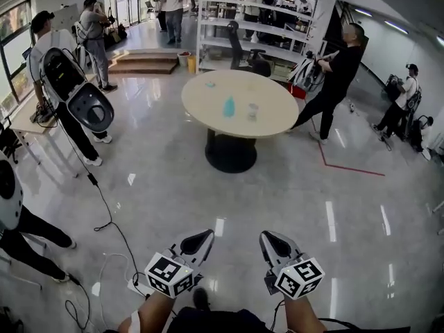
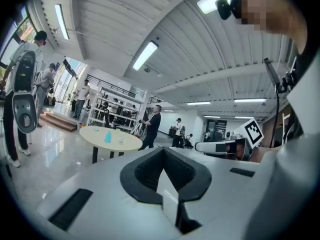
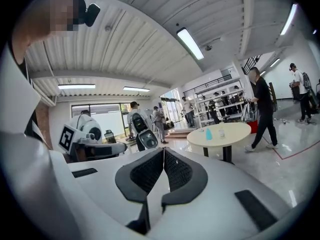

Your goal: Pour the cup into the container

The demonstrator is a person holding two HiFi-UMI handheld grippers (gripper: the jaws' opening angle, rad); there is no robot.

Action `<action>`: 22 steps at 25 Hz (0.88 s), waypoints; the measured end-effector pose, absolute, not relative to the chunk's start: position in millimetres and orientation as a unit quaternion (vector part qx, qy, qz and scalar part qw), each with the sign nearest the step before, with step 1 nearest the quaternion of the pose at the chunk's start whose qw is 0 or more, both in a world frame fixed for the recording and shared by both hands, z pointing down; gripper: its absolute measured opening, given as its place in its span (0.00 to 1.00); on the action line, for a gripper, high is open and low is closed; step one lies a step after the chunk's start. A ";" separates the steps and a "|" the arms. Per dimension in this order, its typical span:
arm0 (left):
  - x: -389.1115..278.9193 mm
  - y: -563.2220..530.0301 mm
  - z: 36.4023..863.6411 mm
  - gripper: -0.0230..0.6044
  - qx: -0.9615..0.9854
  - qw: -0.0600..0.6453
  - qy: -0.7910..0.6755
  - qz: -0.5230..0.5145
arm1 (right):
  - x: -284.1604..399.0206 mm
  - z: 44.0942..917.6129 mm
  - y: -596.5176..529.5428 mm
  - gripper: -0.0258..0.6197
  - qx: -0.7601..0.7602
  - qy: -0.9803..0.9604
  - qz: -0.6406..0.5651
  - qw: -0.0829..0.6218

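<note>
Glossy floor, round table [image 1: 208, 109] (clear cup [image 1: 252, 111]).

An open lab hall: shelving racks [image 1: 216, 44], round table [image 1: 208, 109], rig-wearing people [image 1: 43, 50].

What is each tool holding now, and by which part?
Nothing. The left tool and the right tool are both shut and empty; the round table stands far ahead.

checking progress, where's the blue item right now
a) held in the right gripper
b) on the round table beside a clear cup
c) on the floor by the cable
b: the blue item stands on the round table, with the clear cup just right of it in the head view.
</note>
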State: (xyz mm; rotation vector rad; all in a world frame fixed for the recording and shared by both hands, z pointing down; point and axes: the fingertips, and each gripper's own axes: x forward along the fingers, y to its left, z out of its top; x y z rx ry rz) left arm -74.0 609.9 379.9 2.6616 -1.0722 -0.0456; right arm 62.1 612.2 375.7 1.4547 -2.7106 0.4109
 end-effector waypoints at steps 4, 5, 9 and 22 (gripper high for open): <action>-64.3 647.7 380.4 0.04 0.915 0.131 -0.381 -0.018 | 73.3 376.0 650.7 0.05 0.463 -0.877 0.126 0.010; -58.1 661.2 382.9 0.04 0.915 0.131 -0.382 -0.016 | 79.8 378.0 664.1 0.05 0.462 -0.878 0.126 0.007; -24.5 702.7 388.6 0.04 0.912 0.133 -0.388 -0.001 | 116.9 378.7 703.7 0.05 0.460 -0.879 0.124 0.004; 9.3 749.2 369.2 0.04 0.923 0.116 -0.366 0.010 | 167.9 364.4 742.3 0.05 0.521 -0.845 0.119 -0.039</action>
